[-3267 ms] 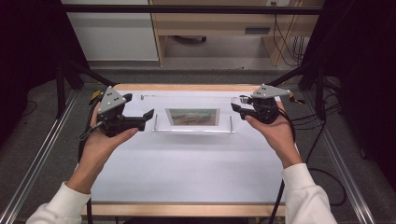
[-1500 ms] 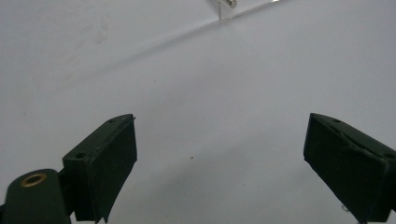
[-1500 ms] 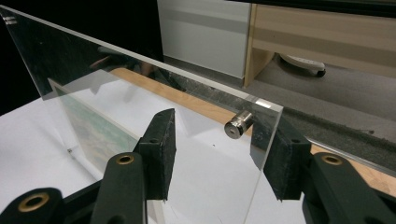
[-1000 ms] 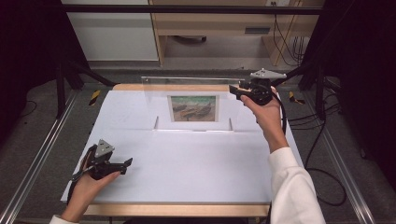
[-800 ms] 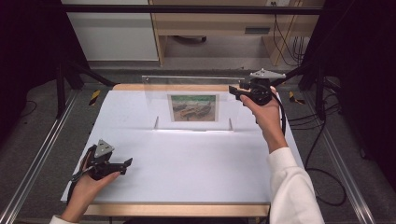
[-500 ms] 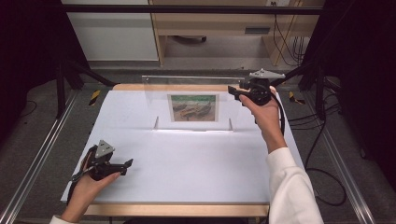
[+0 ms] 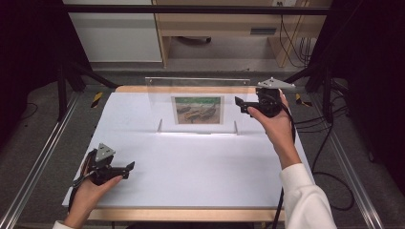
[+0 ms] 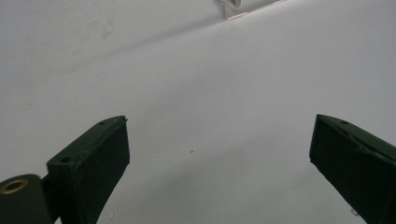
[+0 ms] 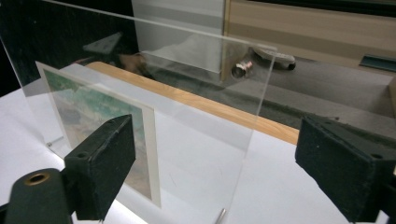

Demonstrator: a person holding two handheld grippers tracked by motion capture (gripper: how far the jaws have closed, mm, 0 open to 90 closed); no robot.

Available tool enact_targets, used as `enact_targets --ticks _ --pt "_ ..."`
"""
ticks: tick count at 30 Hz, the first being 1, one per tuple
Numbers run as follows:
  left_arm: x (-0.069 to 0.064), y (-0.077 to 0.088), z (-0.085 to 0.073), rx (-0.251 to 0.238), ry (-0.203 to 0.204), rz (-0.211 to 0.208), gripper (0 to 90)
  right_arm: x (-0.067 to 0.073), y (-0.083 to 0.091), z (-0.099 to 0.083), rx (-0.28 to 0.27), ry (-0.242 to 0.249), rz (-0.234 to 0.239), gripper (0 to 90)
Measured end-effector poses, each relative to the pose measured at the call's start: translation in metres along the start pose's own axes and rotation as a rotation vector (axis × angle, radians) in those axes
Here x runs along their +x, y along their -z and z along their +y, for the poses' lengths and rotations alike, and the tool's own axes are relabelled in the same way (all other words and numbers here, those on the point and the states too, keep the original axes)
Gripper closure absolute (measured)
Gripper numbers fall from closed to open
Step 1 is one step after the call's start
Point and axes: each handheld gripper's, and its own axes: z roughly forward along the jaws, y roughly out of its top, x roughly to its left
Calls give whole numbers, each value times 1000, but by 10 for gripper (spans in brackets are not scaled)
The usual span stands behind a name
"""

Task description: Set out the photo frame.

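Note:
A clear acrylic picture frame (image 7: 157, 98) stands upright at the back middle of the white table (image 7: 200, 162), with a painted print (image 7: 197, 110) inside it. My right gripper (image 7: 239, 104) is at the frame's right edge, and its jaws have just been opening. In the right gripper view that clear frame (image 9: 201, 107) has its edge between the wide jaws of the right gripper (image 9: 215, 154), with neither pad touching it; the print (image 9: 93, 107) is at the left. My left gripper (image 7: 129, 168) rests at the front left; its jaws have just been opening, and the left gripper (image 8: 219, 154) has only bare tabletop between them.
Metal rails (image 7: 38, 162) run along both sides of the table. A wooden strip (image 7: 133, 89) edges its far side, with a cabinet (image 7: 114, 33) and a desk beyond. Cables (image 7: 329, 157) trail on the floor at the right.
The frame went from lying low between both grippers to standing upright. My left hand drew back to the front left of the table. Over the last second the right hand barely shifted.

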Motion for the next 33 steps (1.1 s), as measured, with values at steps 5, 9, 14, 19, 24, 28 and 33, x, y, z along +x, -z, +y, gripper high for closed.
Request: enact_targets --ticks 5,9,14,19,24,28,33 --pt "-1 0 1 -15 0 3 44 6 17 -12 -6 -12 -26 100" --pt "-1 -1 2 -18 -6 1 44 10 28 -21 -14 -18 -14 95" --pt "-1 0 1 -22 -6 1 44 12 35 -27 -16 -7 -23 87" --pt "0 1 1 -29 4 2 45 13 42 -38 -14 -11 -34 83" --pt "1 1 1 -34 4 0 46 14 46 -45 -11 -11 -40 79" --pt "4 3 2 -44 -2 1 46 16 52 -59 8 -33 -46 67" --pt "5 4 1 -44 12 3 48 16 59 -81 36 -41 -52 67"
